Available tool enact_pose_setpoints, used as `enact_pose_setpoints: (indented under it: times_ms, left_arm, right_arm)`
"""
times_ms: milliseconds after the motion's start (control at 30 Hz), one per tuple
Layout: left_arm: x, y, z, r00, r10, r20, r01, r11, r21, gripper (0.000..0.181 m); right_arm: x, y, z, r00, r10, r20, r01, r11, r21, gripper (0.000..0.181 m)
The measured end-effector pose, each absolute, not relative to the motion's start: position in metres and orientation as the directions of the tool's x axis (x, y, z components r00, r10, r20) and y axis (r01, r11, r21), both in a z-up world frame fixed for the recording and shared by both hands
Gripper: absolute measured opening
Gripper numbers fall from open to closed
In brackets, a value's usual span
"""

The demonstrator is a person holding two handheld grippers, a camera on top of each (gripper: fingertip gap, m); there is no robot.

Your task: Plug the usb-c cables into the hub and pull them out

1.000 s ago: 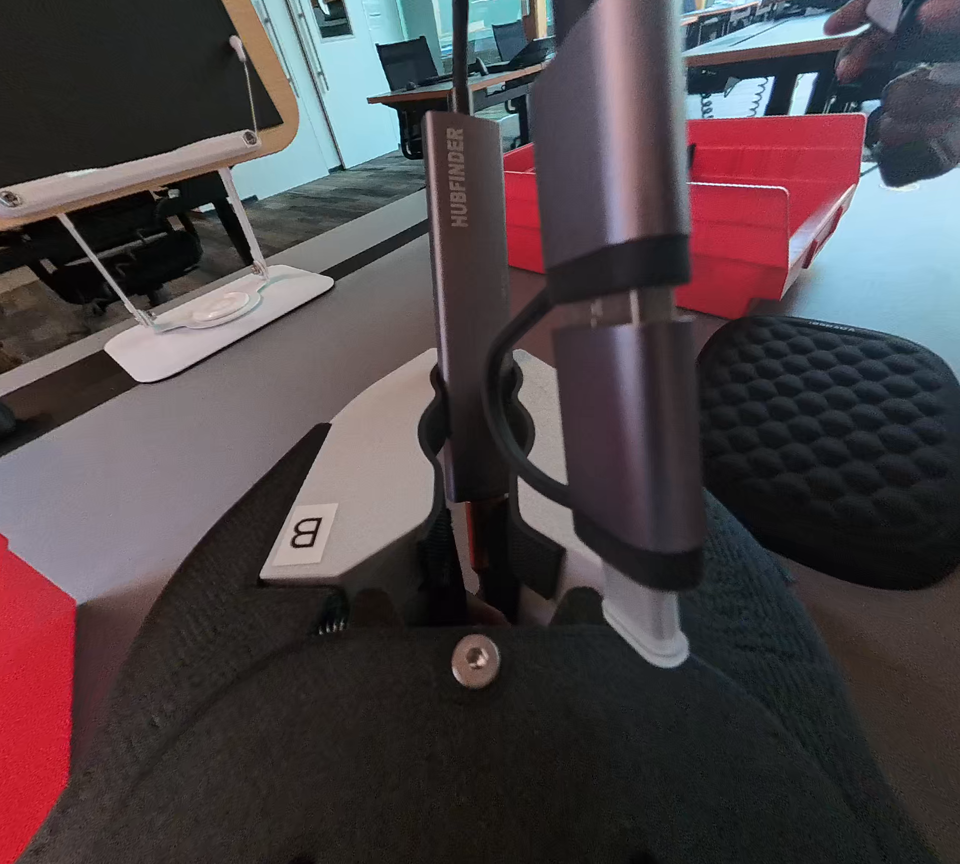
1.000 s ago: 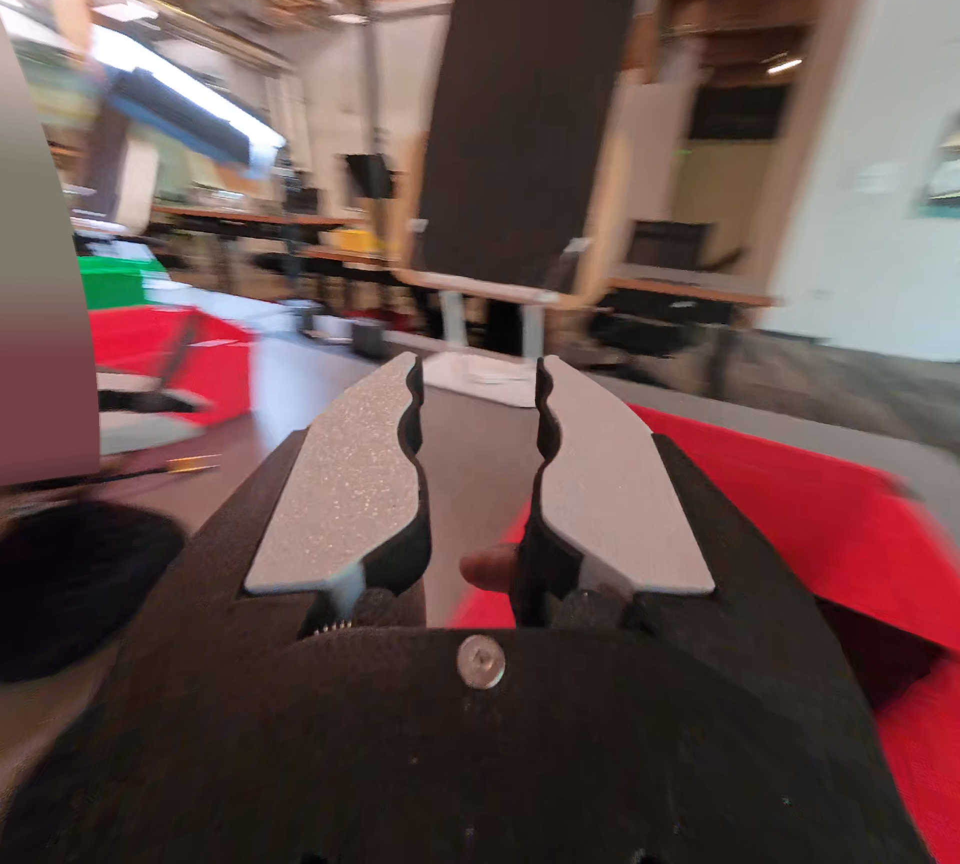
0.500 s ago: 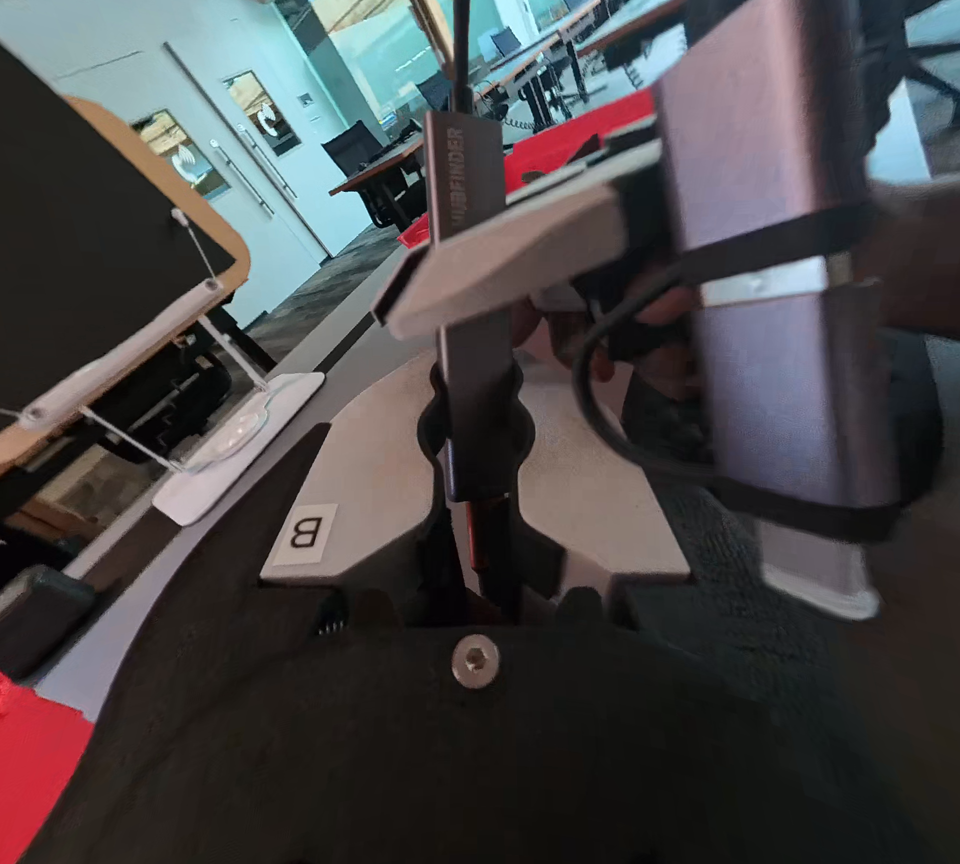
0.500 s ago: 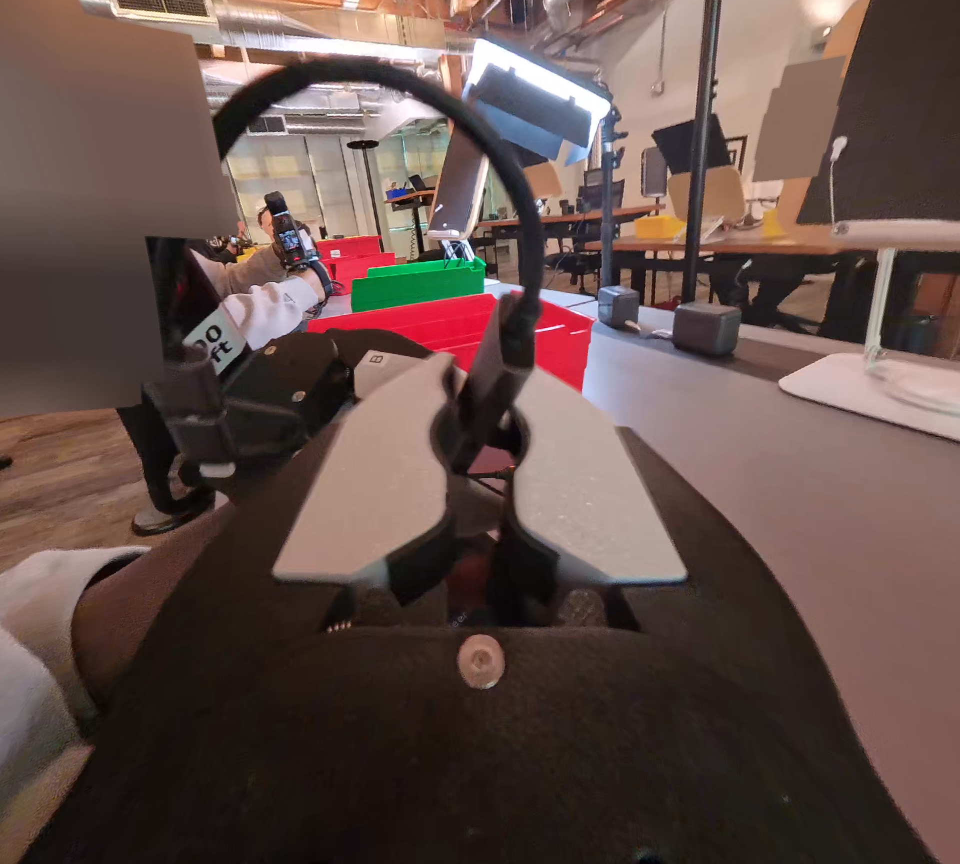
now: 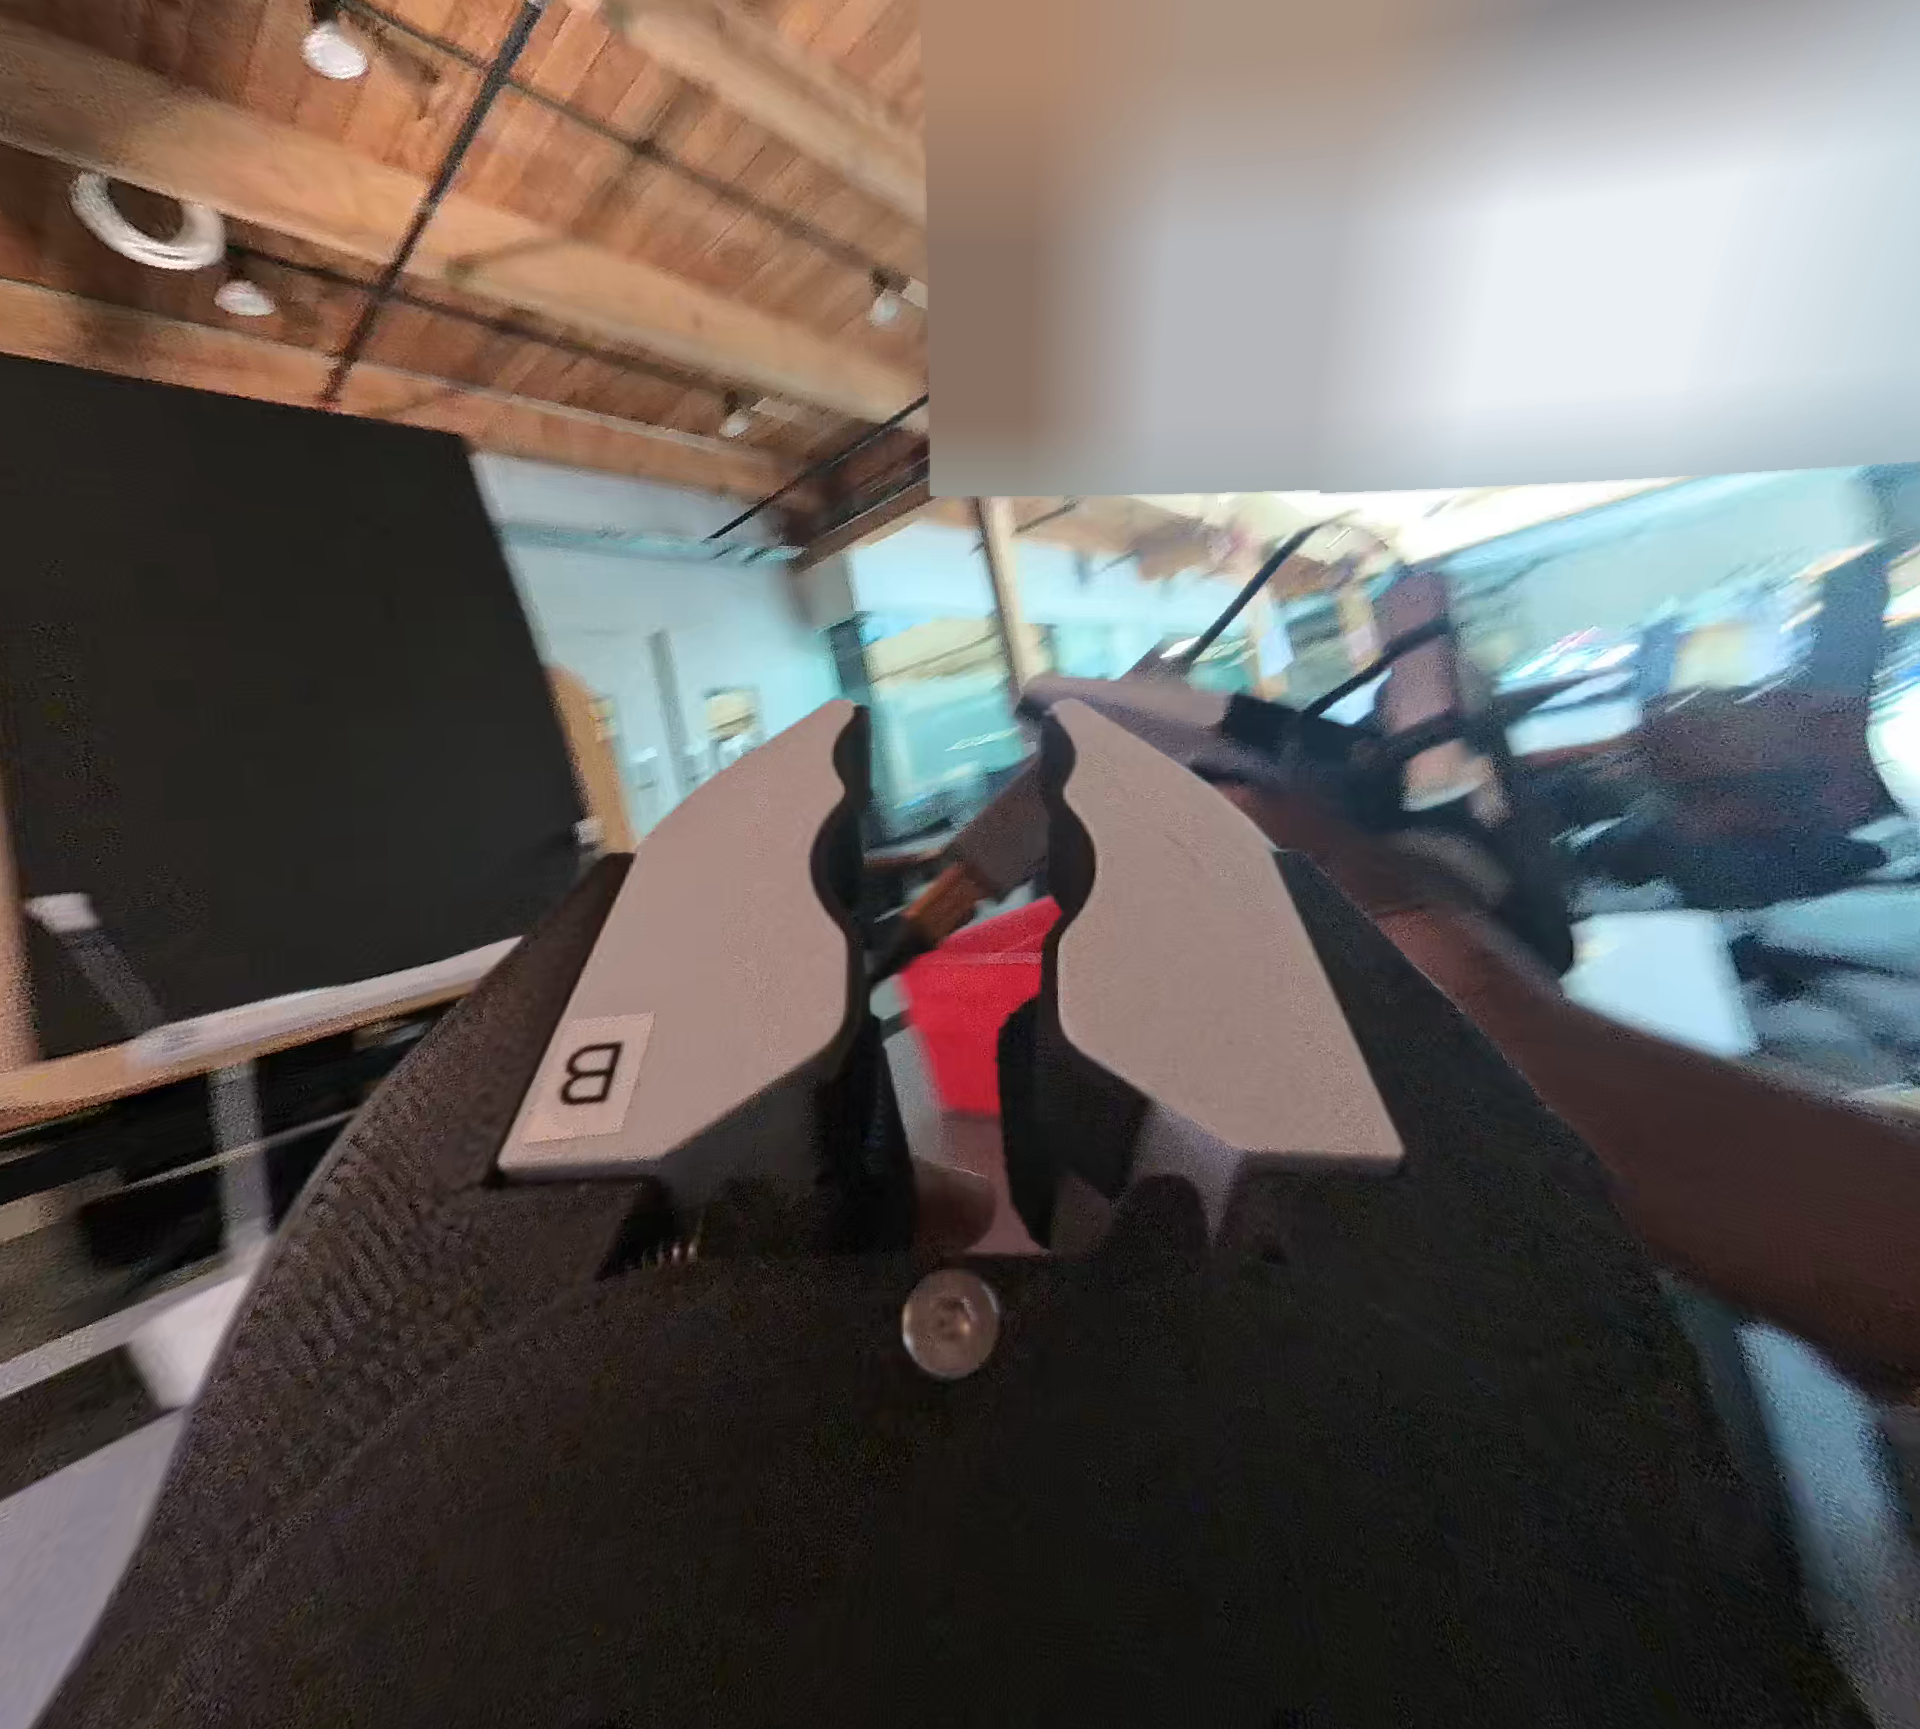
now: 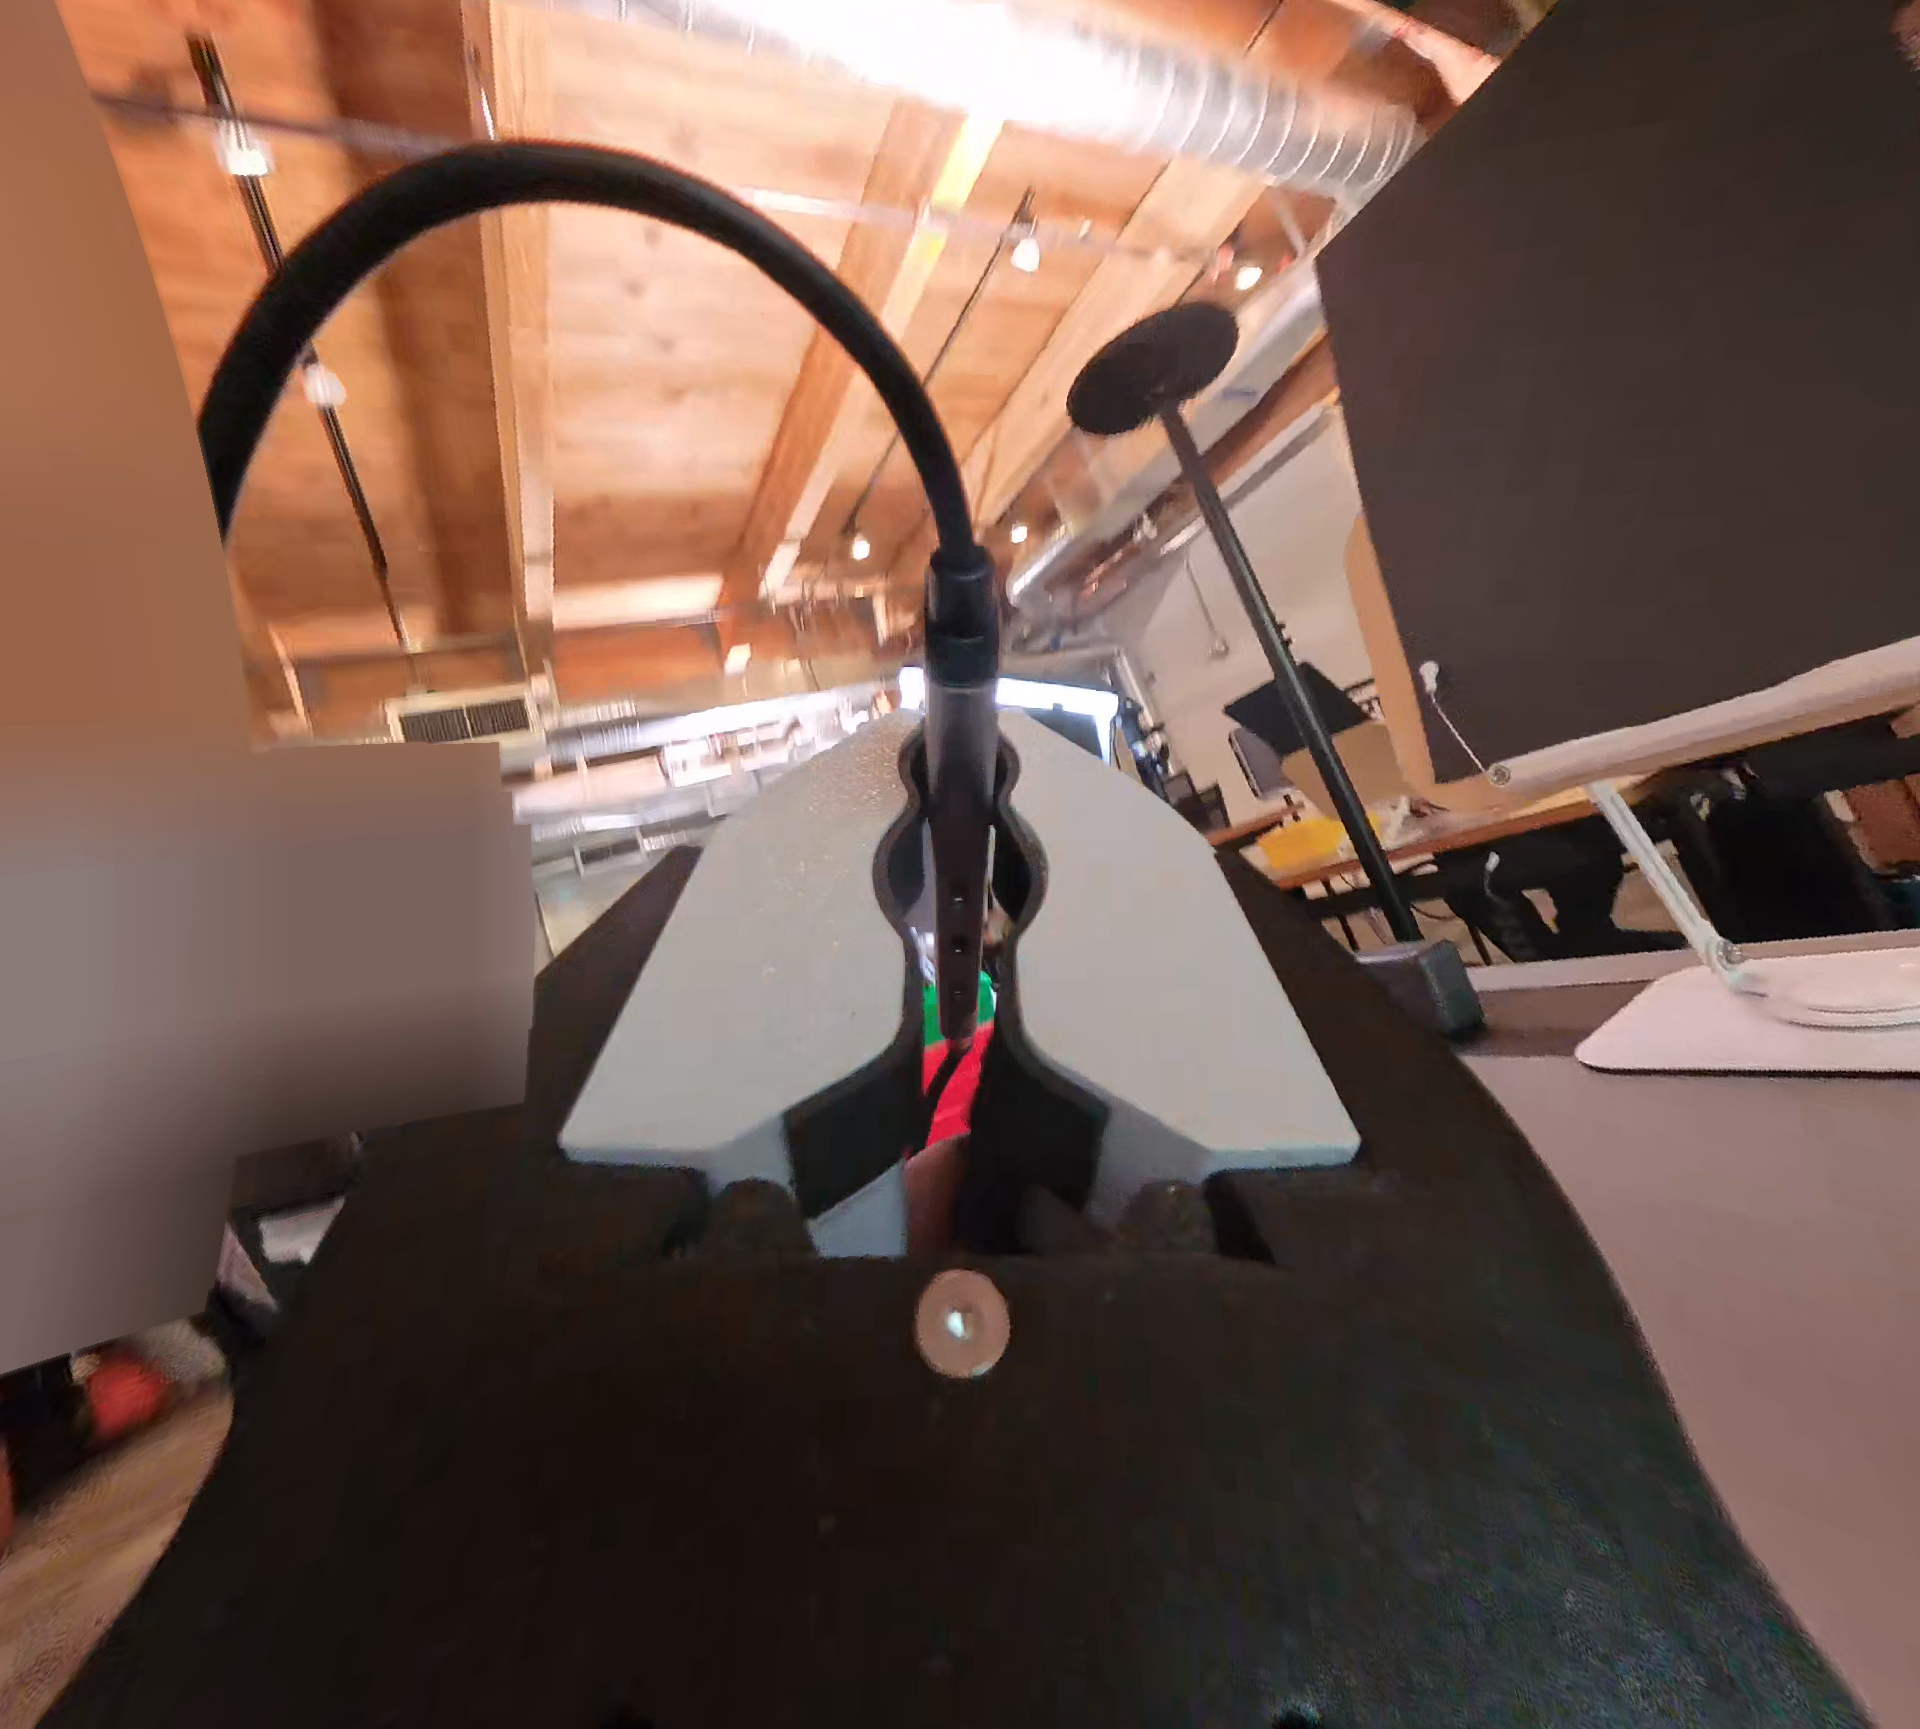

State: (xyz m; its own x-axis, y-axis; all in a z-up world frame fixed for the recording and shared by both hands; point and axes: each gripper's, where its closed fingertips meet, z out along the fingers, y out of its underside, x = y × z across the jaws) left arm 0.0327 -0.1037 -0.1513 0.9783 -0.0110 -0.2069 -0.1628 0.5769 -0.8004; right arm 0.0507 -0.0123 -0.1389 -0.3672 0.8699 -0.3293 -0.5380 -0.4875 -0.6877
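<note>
My right gripper is shut on a slim dark grey hub, which stands upright and edge-on between the fingers. The hub's black cable arches up from its top and curves down to the left, where it goes out of sight. My left gripper is open and empty, tilted up towards the wooden ceiling. A blurred grey object shows beyond its fingers; I cannot tell what it is. No other cable or plug is visible.
A person's forearm reaches in from the right, close to my left gripper. A red bin lies beyond its fingers. A black board on a white stand rests on the grey table to the right. There is about 10 cm between the tips of the two grippers.
My left gripper has let go of the hub and opened. My right gripper, open a second ago, has closed on the hub and holds it. Both views have tilted up towards the ceiling.
</note>
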Motion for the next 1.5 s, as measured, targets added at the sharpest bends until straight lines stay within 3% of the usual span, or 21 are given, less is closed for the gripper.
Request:
enact_pose_setpoints:
  times_ms: [100, 200, 300, 400, 467, 567, 733, 800, 900, 967, 1067, 1133, 1300, 1500]
  left_arm:
    - [0.059, -0.102, -0.155, 0.942, -0.313, -0.118, 0.087, 0.569, -0.818, 0.017]
    - [0.085, -0.080, -0.180, 0.789, -0.607, 0.094, 0.330, 0.289, -0.898, 0.018]
    - [0.079, -0.047, -0.212, 0.717, -0.581, 0.385, 0.494, 0.032, -0.869, 0.052]
    - [0.069, -0.049, -0.195, 0.618, -0.643, 0.453, 0.670, 0.130, -0.730, 0.058]
    - [0.064, -0.059, -0.178, 0.620, -0.677, 0.397, 0.692, 0.233, -0.683, 0.046]
    - [0.057, -0.064, -0.173, 0.748, -0.588, 0.308, 0.567, 0.324, -0.758, 0.015]
    - [0.040, -0.085, -0.162, 0.798, -0.563, 0.216, 0.468, 0.353, -0.810, 0.010]
    - [0.031, -0.093, -0.158, 0.804, -0.556, 0.212, 0.447, 0.330, -0.831, 0.009]
    - [0.015, -0.109, -0.145, 0.851, -0.499, 0.165, 0.360, 0.325, -0.874, 0.008]
    - [0.001, -0.113, -0.151, 0.927, -0.364, 0.085, 0.180, 0.237, -0.955, 0.007]
    - [-0.028, -0.115, -0.172, 0.989, -0.046, -0.142, -0.143, -0.017, -0.990, 0.007]
    - [-0.039, -0.117, -0.186, 0.971, 0.054, -0.233, -0.219, -0.198, -0.956, 0.007]
    - [-0.028, -0.097, -0.227, 0.961, 0.002, -0.278, -0.249, -0.440, -0.863, 0.007]
    - [-0.006, -0.073, -0.245, 0.921, -0.089, -0.380, -0.367, -0.526, -0.767, 0.007]
  right_arm:
    - [0.051, 0.000, -0.140, -0.381, 0.837, -0.393, -0.564, -0.547, -0.618, 0.007]
    - [0.053, 0.004, -0.138, -0.384, 0.829, -0.406, -0.578, -0.559, -0.595, 0.007]
    - [0.062, -0.002, -0.131, -0.435, 0.811, -0.392, -0.592, -0.586, -0.553, 0.008]
    - [0.063, -0.020, -0.131, -0.514, 0.764, -0.390, -0.556, -0.642, -0.528, 0.007]
    - [0.057, -0.033, -0.139, -0.530, 0.746, -0.402, -0.520, -0.661, -0.541, 0.007]
    - [0.054, -0.054, -0.148, -0.585, 0.714, -0.385, -0.475, -0.686, -0.552, 0.007]
    - [0.040, -0.089, -0.167, -0.668, 0.628, -0.400, -0.304, -0.720, -0.624, 0.008]
    - [0.029, -0.107, -0.182, -0.689, 0.589, -0.422, -0.141, -0.681, -0.719, 0.008]
    - [0.021, -0.126, -0.233, -0.639, 0.635, -0.435, 0.203, -0.406, -0.891, 0.021]
    - [0.027, -0.109, -0.260, -0.561, 0.756, -0.337, 0.288, -0.204, -0.936, 0.024]
    - [0.030, -0.053, -0.263, -0.321, 0.941, -0.111, 0.249, -0.029, -0.968, 0.020]
    - [0.032, -0.022, -0.246, -0.141, 0.990, 0.011, 0.173, 0.035, -0.984, 0.018]
    - [0.036, -0.070, -0.191, -0.150, 0.982, 0.116, -0.187, 0.088, -0.979, 0.023]
    - [0.009, -0.087, -0.183, -0.134, 0.976, 0.172, -0.213, 0.141, -0.967, 0.027]
